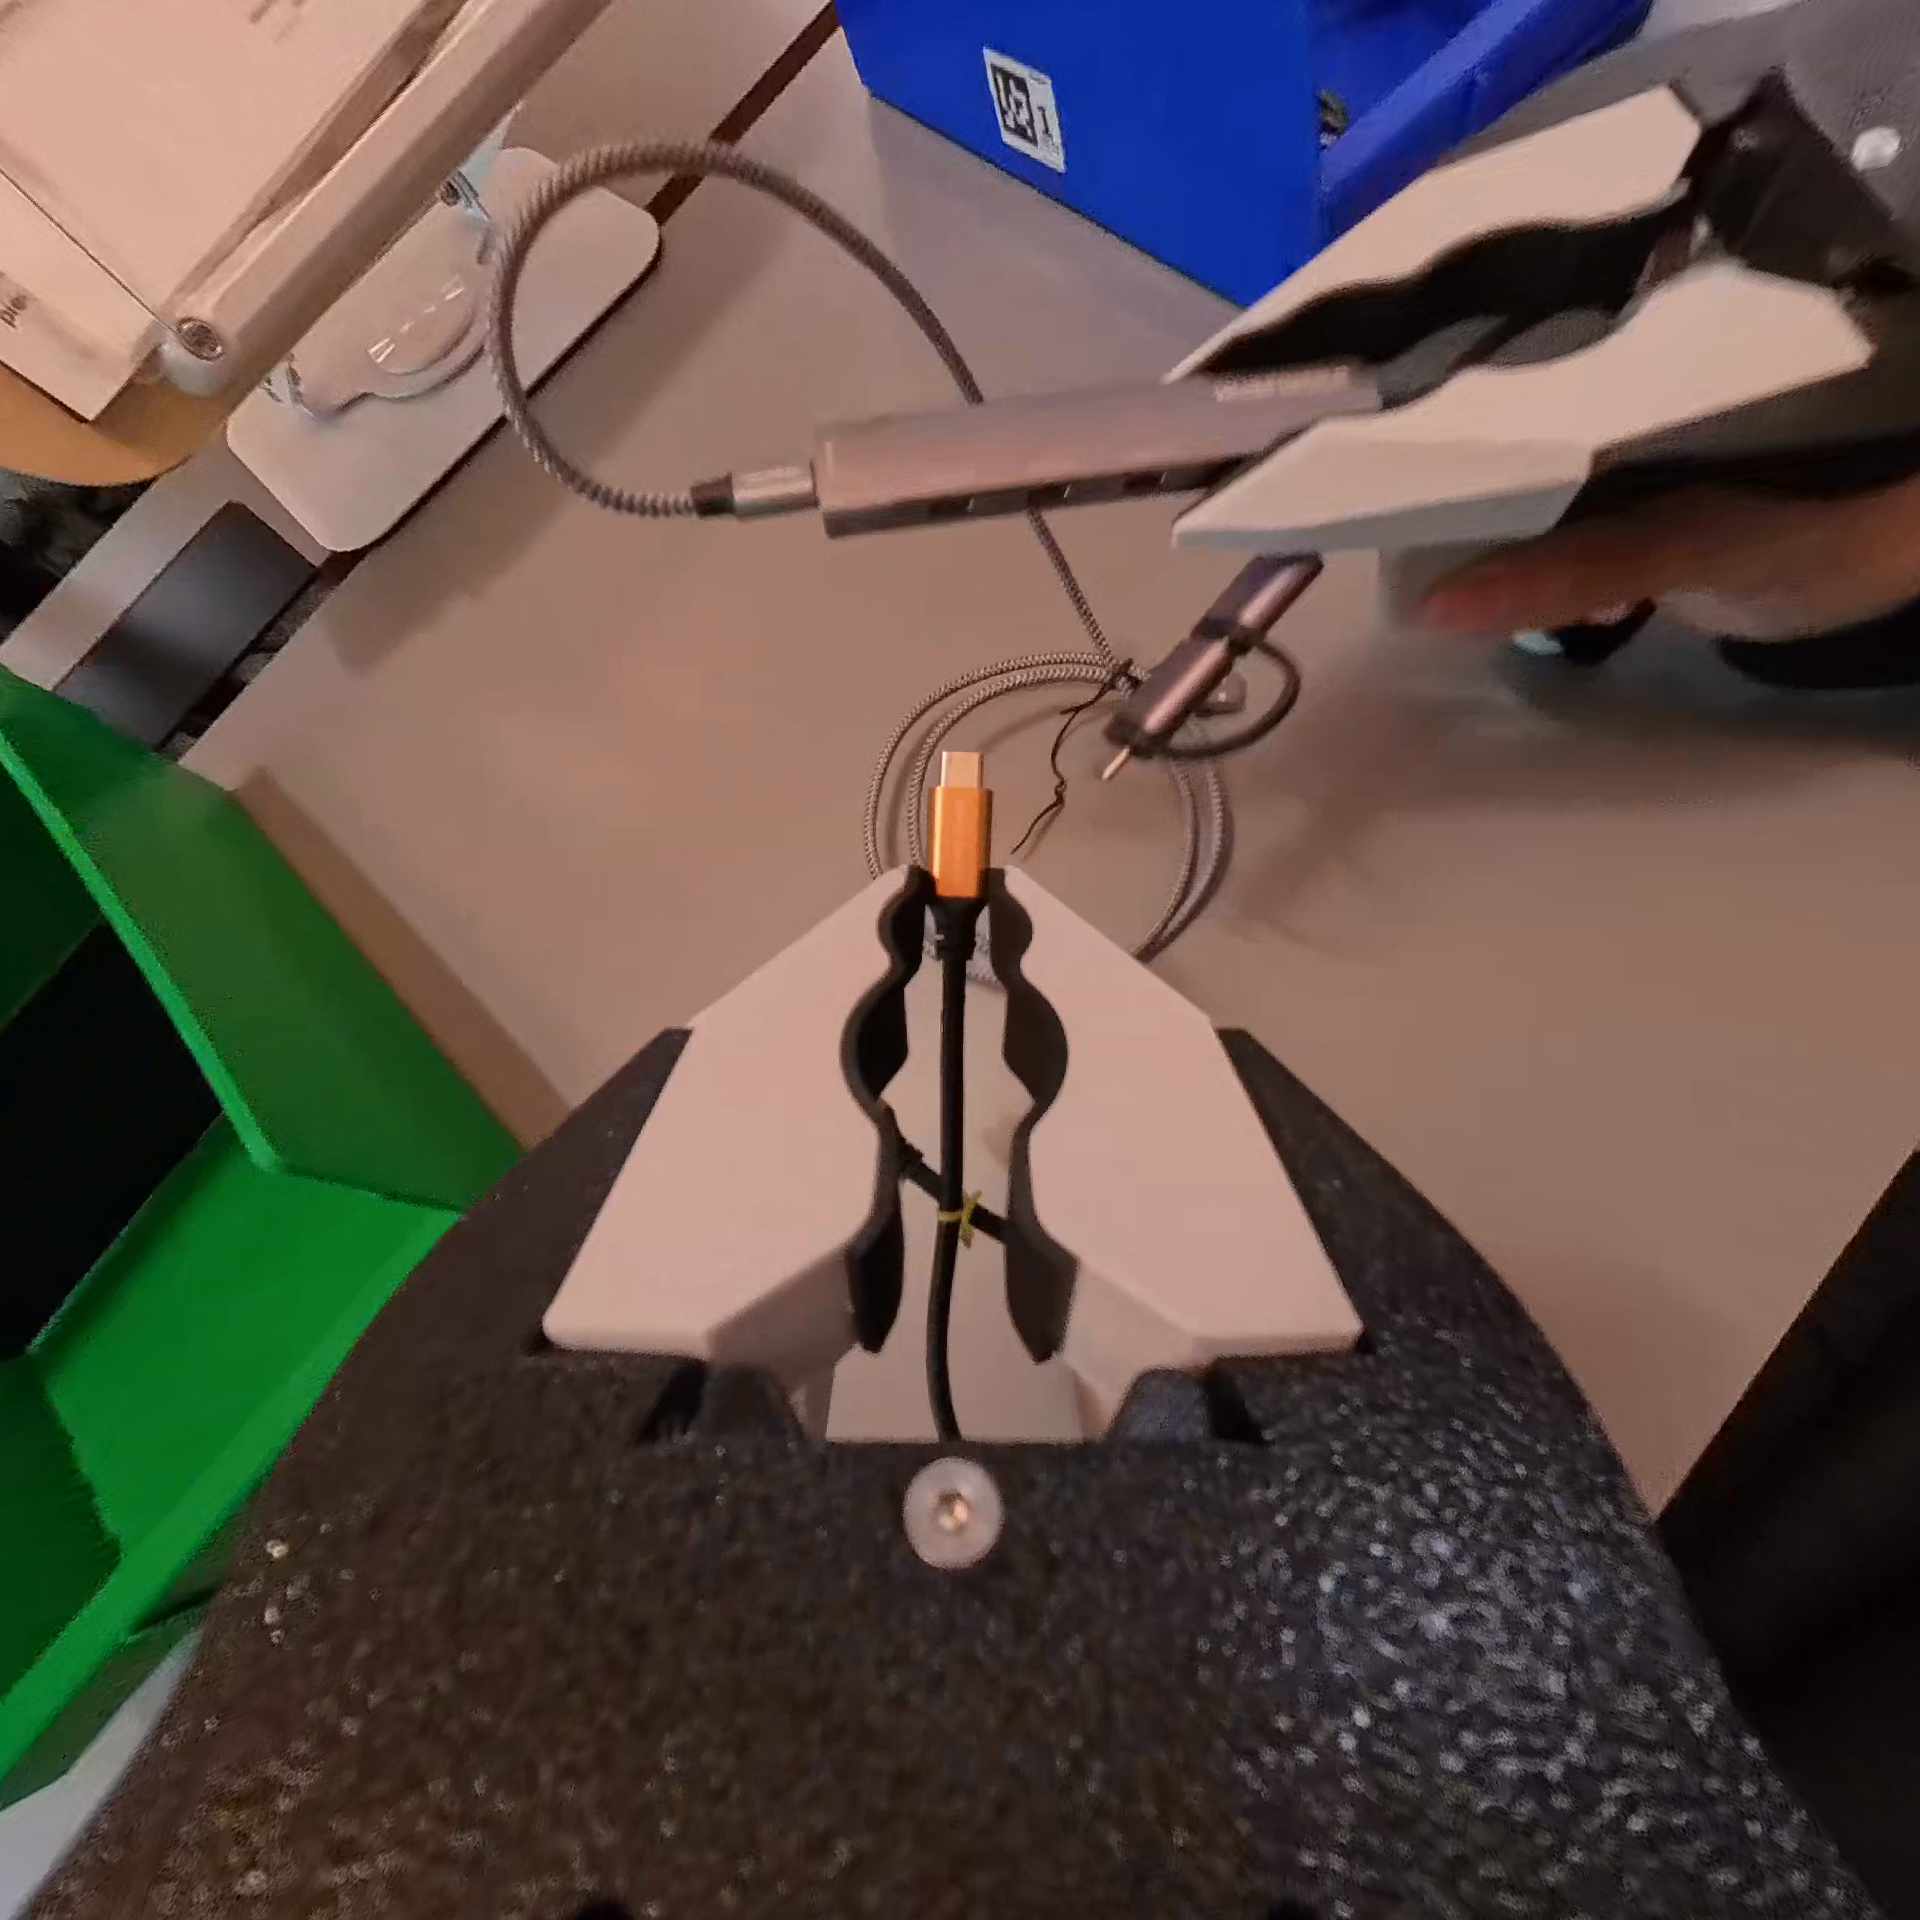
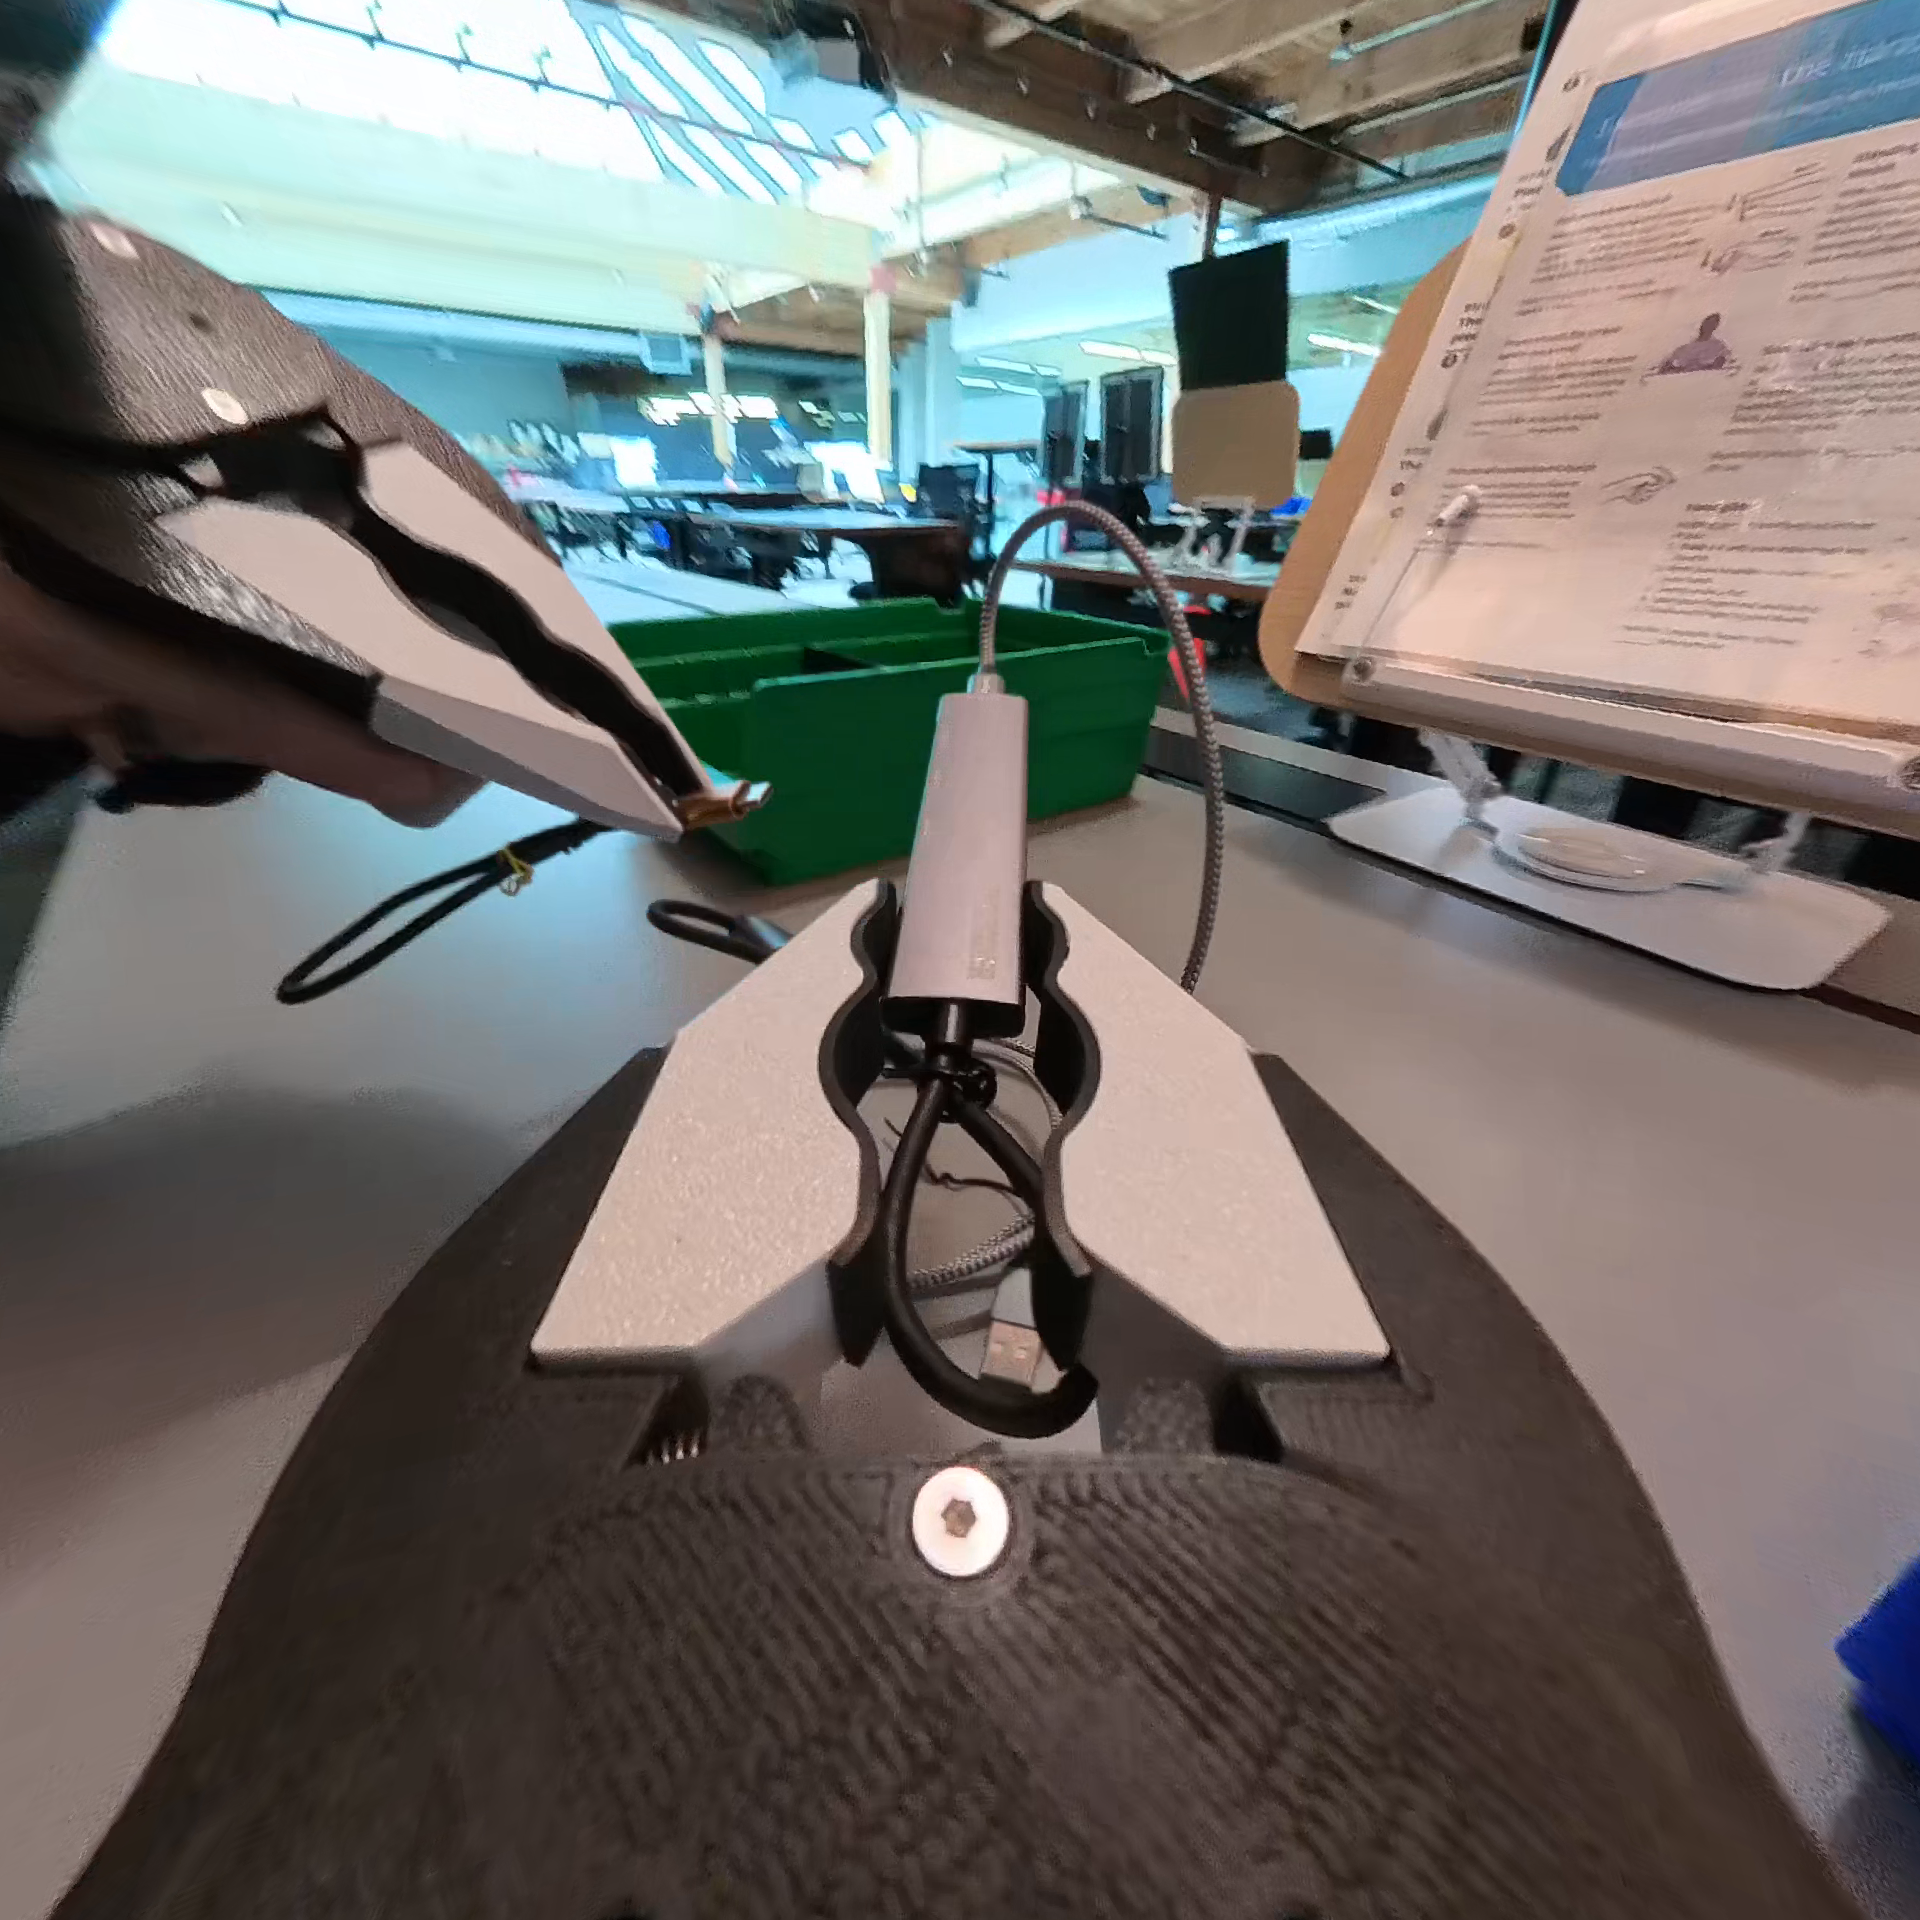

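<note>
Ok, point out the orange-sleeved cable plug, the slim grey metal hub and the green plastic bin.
orange-sleeved cable plug [image 1: 961,840], left wrist view, on its orange sleeve.
slim grey metal hub [image 2: 964,831], right wrist view, on its top face ahead of the fingers.
green plastic bin [image 2: 935,727], right wrist view, on its front wall.

We saw an orange-sleeved plug [image 1: 960,840] on a black cable [image 1: 948,1143], a grey metal hub [image 2: 961,862] with a braided grey cord [image 1: 582,343], a green bin [image 2: 904,707], and a blue box [image 1: 1164,125].
</note>
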`<move>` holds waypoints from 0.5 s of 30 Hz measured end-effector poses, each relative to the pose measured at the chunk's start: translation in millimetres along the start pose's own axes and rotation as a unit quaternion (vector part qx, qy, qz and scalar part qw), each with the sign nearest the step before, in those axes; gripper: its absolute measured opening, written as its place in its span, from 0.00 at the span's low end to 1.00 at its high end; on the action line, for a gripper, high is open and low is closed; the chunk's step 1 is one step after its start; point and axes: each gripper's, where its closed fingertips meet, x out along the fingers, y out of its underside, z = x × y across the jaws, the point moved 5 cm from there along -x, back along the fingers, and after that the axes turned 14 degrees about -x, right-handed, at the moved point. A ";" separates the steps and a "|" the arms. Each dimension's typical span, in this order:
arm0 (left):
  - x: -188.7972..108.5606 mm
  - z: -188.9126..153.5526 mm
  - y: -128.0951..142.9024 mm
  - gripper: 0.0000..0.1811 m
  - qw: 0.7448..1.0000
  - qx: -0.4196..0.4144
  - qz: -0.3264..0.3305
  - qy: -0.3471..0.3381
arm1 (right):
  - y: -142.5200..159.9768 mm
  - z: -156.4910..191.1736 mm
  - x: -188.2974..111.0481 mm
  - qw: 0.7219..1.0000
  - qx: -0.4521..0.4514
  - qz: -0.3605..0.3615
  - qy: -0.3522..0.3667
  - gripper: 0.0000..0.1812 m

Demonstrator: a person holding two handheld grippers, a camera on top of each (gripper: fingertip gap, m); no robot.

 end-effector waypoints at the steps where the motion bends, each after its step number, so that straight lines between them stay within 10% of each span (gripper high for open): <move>1: 2.0 -0.4 -0.4 0.05 1.000 -0.009 -0.004 0.002 | 1.4 2.0 2.5 1.000 -0.017 0.015 0.010 0.13; 15: 20.2 -3.5 4.1 0.05 1.000 0.004 -0.010 -0.012 | 6.1 33.2 19.1 0.987 -0.143 0.075 0.016 0.13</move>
